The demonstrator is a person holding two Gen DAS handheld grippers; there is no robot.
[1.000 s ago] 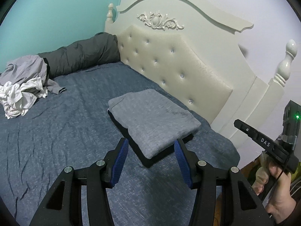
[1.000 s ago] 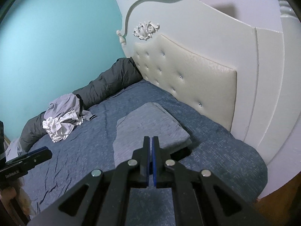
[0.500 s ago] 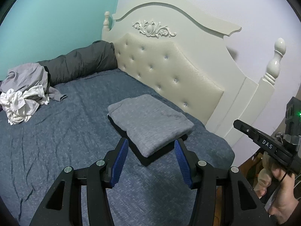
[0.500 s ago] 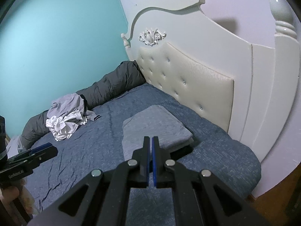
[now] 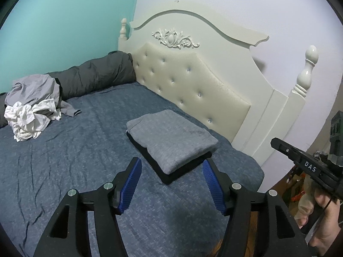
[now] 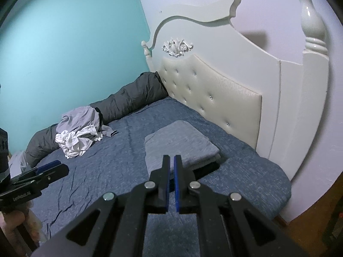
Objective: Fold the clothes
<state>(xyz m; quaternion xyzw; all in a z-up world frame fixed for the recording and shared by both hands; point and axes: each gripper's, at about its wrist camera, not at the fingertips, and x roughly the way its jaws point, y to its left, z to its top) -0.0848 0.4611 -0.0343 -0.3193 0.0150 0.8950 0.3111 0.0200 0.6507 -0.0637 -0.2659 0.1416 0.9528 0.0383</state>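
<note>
A folded grey garment [image 5: 171,139] lies on top of a folded black one [image 5: 184,169] on the blue bed [image 5: 64,162], near the headboard; the stack also shows in the right wrist view [image 6: 178,143]. A pile of unfolded grey and white clothes [image 5: 32,107] lies at the far left by the wall, also in the right wrist view [image 6: 79,132]. My left gripper [image 5: 171,169] is open and empty, held back from the stack's near edge. My right gripper [image 6: 171,160] is shut and empty, above the near bed edge; it also appears at the right of the left wrist view [image 5: 300,160].
A cream tufted headboard [image 5: 193,81] with posts stands behind the stack. A rolled dark grey duvet [image 5: 92,75] lies along the teal wall. Wooden floor [image 6: 310,214] shows past the bed's right corner.
Both grippers have drawn back and up from the folded stack, so more of the bed and headboard shows. The stack has not moved. Jaw states are unchanged.
</note>
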